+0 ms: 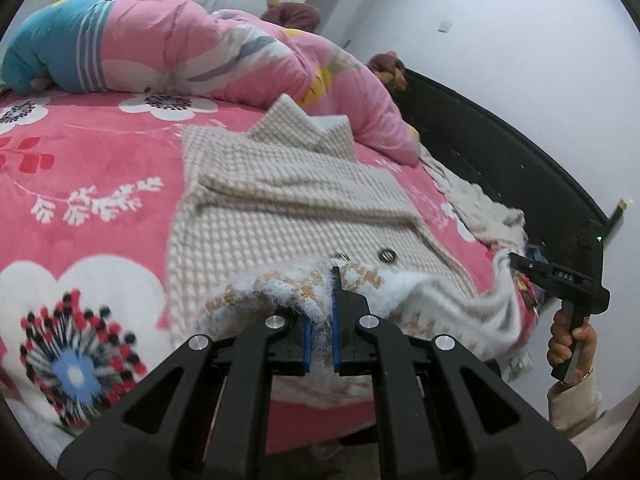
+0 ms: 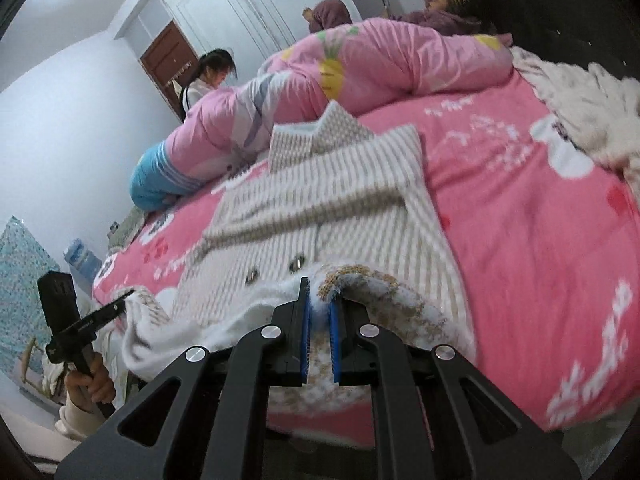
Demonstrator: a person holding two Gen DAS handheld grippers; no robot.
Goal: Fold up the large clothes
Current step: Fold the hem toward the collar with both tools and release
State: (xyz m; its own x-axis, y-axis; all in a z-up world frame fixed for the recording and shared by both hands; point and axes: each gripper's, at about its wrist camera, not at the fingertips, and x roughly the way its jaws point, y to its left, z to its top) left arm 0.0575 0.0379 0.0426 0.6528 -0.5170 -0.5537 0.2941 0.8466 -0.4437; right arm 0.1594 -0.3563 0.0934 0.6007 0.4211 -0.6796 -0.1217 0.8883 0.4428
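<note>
A beige-and-white checked coat (image 1: pixel 280 200) lies flat on the pink floral bed, collar toward the far side; it also shows in the right wrist view (image 2: pixel 340 200). Its sleeves are folded across the front. The near hem, with fuzzy white lining (image 1: pixel 440 300), is lifted off the bed. My left gripper (image 1: pixel 322 316) is shut on one part of the hem. My right gripper (image 2: pixel 319 312) is shut on another part of the hem. The right gripper also shows in the left wrist view (image 1: pixel 516 260), and the left gripper in the right wrist view (image 2: pixel 124 296).
A rolled pink quilt (image 1: pixel 240 52) lies across the far side of the bed. A cream blanket (image 1: pixel 488 212) is crumpled by the black headboard (image 1: pixel 520 168). A person (image 2: pixel 208 80) sits beyond the quilt. A water bottle (image 2: pixel 82 260) stands on the floor.
</note>
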